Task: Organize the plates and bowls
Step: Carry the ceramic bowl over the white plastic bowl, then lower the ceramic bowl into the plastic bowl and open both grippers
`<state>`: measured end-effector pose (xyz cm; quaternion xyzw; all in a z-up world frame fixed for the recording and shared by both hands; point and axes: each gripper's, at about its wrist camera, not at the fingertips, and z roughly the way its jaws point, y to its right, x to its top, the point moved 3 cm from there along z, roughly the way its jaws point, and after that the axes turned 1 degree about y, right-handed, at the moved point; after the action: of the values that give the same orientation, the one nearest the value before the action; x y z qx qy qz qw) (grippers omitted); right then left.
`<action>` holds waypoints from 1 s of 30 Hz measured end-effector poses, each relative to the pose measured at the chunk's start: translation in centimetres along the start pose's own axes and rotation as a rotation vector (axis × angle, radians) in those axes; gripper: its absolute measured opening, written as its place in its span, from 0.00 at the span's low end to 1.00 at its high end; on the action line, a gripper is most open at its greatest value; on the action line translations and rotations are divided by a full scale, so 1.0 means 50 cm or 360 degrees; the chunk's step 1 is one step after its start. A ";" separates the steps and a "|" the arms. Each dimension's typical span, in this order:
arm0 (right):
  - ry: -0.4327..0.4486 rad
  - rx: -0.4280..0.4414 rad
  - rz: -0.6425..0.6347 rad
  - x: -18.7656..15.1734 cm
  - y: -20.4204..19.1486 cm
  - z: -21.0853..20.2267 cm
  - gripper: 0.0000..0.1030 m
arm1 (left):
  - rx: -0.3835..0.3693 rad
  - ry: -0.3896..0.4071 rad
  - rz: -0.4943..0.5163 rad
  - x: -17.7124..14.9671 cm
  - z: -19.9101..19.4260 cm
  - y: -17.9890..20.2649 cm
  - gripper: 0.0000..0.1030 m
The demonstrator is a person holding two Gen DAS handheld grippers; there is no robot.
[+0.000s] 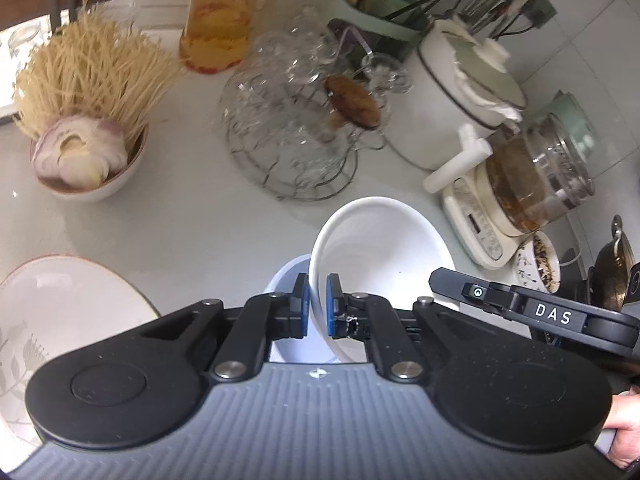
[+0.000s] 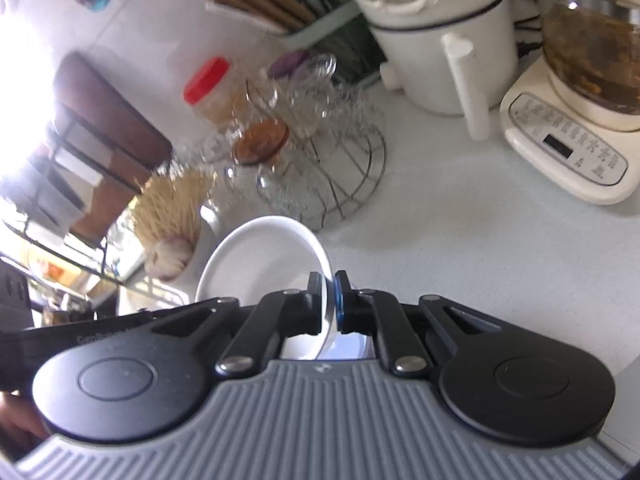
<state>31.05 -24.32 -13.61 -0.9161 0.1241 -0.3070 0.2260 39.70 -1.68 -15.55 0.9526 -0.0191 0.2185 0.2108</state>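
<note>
Cluttered surface (image 1: 192,216) lay below as the left gripper (image 1: 318,306) and right gripper (image 2: 329,300) each pinched the white bowl's (image 1: 384,248) rim, which uneven pulling could slip free.

Left gripper (image 1: 317,306) and right gripper (image 2: 328,300): jaws apparently clamped, nearly closed.

The white bowl (image 1: 380,248) looks like glossy, smooth ceramic. The counter (image 1: 168,216) is pale and smooth with a soft sheen. The rack (image 1: 296,168) is thin metal wire holding clear glass; the fingers (image 1: 333,306) carry blue pads.
</note>
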 end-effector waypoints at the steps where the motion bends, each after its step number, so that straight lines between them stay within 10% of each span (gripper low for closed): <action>1: -0.0020 -0.0011 -0.0007 0.000 0.000 0.006 0.09 | 0.0007 -0.0014 0.0009 -0.001 0.004 -0.002 0.08; 16: -0.0087 -0.0021 -0.0010 -0.017 -0.001 0.030 0.12 | 0.0055 -0.0131 -0.0031 -0.021 0.034 -0.030 0.10; 22: -0.0008 -0.0048 -0.0011 -0.018 -0.002 0.007 0.12 | 0.0097 -0.0068 0.0034 -0.019 0.010 -0.019 0.40; 26: 0.0074 -0.0057 0.0000 -0.022 -0.002 -0.015 0.48 | 0.0085 -0.0018 0.0053 -0.016 -0.013 -0.017 0.41; 30: 0.0137 -0.0074 0.0021 -0.033 -0.002 -0.038 0.49 | 0.0066 0.0021 0.0084 -0.015 -0.032 -0.014 0.45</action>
<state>28.58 -24.27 -13.06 -0.9062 0.1470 -0.3417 0.2011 38.44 -0.45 -14.83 0.9545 -0.0383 0.2306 0.1851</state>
